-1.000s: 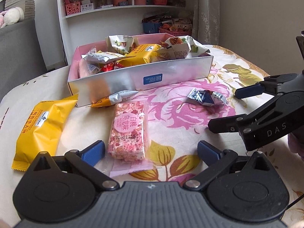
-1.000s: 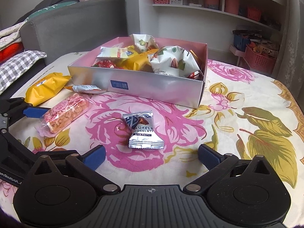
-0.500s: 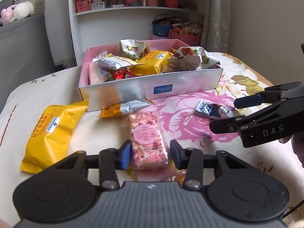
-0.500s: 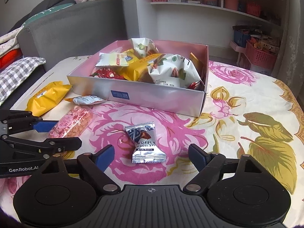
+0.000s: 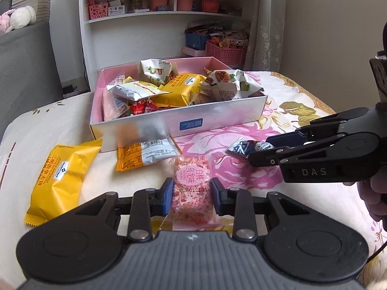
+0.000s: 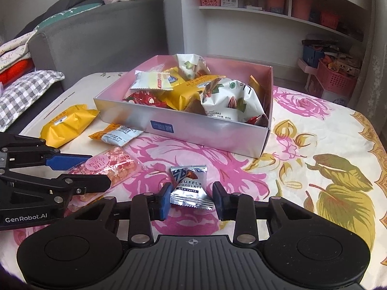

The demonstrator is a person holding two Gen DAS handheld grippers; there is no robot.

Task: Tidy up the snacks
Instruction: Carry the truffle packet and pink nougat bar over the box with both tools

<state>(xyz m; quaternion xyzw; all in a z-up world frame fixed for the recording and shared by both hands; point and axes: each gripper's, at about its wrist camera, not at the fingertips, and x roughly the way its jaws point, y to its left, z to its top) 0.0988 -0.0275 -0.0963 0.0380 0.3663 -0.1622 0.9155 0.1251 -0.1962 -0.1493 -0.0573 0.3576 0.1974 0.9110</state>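
Observation:
A pink snack bar (image 5: 191,183) lies on the flowered tablecloth between the blue pads of my left gripper (image 5: 191,198), whose jaws are closing and press its long sides. My right gripper (image 6: 191,200) is closing too, its pads against the edges of a silver truffle chocolate pack (image 6: 189,183). In the left wrist view the right gripper (image 5: 257,151) comes in from the right around that pack (image 5: 239,147). From the right wrist view, the left gripper (image 6: 99,170) and the pink bar (image 6: 113,164) sit at the left. The silver box (image 5: 217,118) behind holds several snacks.
A large yellow pack (image 5: 63,178) and a small orange-and-white pack (image 5: 147,154) lie left of the box (image 6: 193,130). A white shelf (image 5: 135,19) and pink baskets (image 5: 225,53) stand behind the table; a grey sofa (image 6: 96,41) is at the left.
Both grippers went from wide open to closed in: the left onto the pink bar, the right onto the chocolate pack. Both hands stayed nearly in place.

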